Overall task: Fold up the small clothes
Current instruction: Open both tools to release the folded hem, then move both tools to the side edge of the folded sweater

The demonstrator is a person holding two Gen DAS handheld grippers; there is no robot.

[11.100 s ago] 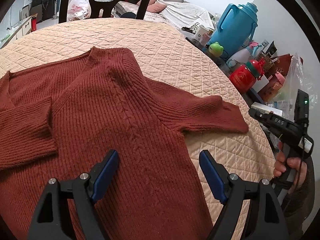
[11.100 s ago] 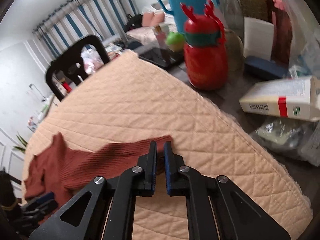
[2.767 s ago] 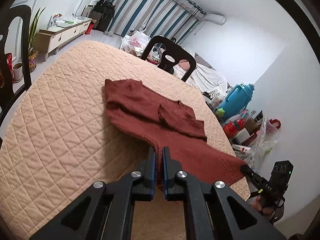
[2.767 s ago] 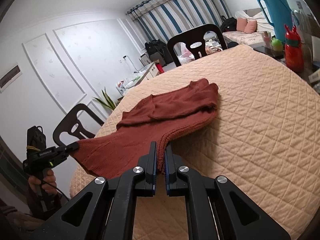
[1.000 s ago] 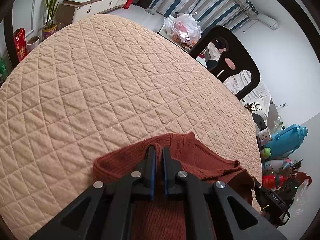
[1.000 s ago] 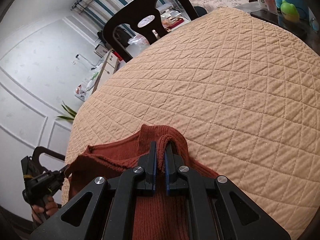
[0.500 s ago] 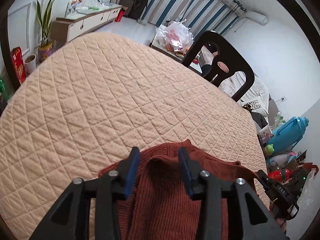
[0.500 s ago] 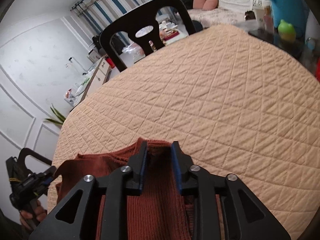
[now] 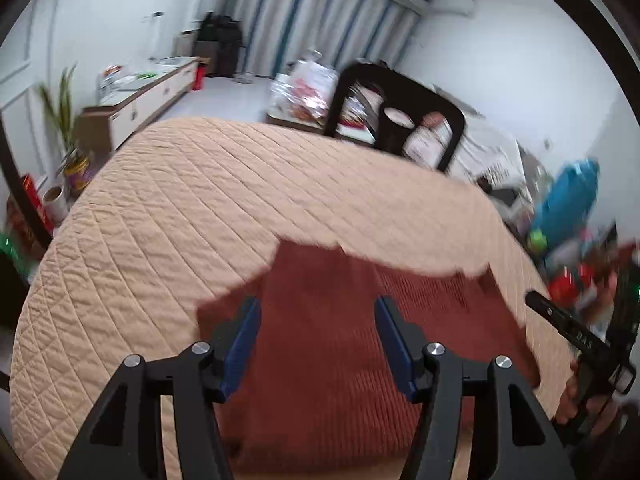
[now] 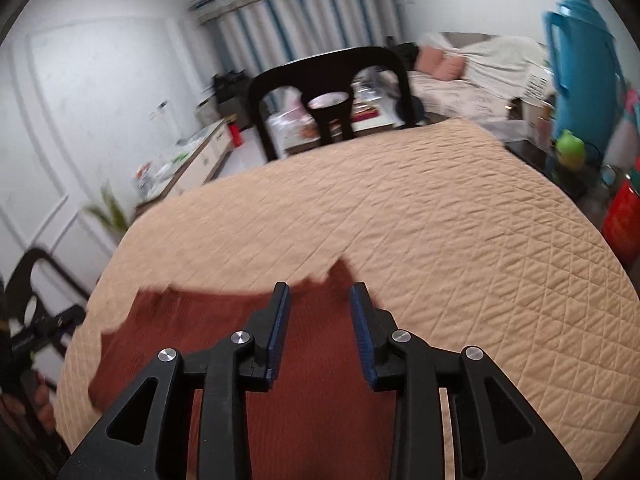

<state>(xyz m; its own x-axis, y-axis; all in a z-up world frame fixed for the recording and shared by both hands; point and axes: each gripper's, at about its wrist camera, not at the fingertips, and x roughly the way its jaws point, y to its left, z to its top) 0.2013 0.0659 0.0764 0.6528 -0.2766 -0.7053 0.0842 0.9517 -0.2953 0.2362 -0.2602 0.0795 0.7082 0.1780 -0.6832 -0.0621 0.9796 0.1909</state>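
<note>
A rust-red knitted sweater (image 9: 340, 320) lies folded on the peach quilted table cover (image 9: 180, 208). My left gripper (image 9: 316, 332) hovers above its left part, jaws opening, blue pads clear of the knit. In the right wrist view the sweater (image 10: 312, 360) spreads below my right gripper (image 10: 320, 328), whose jaws are also opening with nothing pinched between them. The right gripper (image 9: 576, 336) shows at the right edge of the left wrist view, held by a hand. The left gripper (image 10: 36, 332) appears at the left edge of the right wrist view.
A black chair (image 10: 332, 92) stands at the table's far side. A blue thermos jug (image 10: 580, 64), a green item (image 10: 572, 148) and a red bottle (image 10: 624, 224) crowd the table's right end. A cabinet (image 9: 140, 96) and a plant (image 9: 64, 120) stand at left.
Both grippers let go of the sweater's edge and opened wider. Both pulled back and rose, so the sweater now lies flat beneath them. The view has rolled.
</note>
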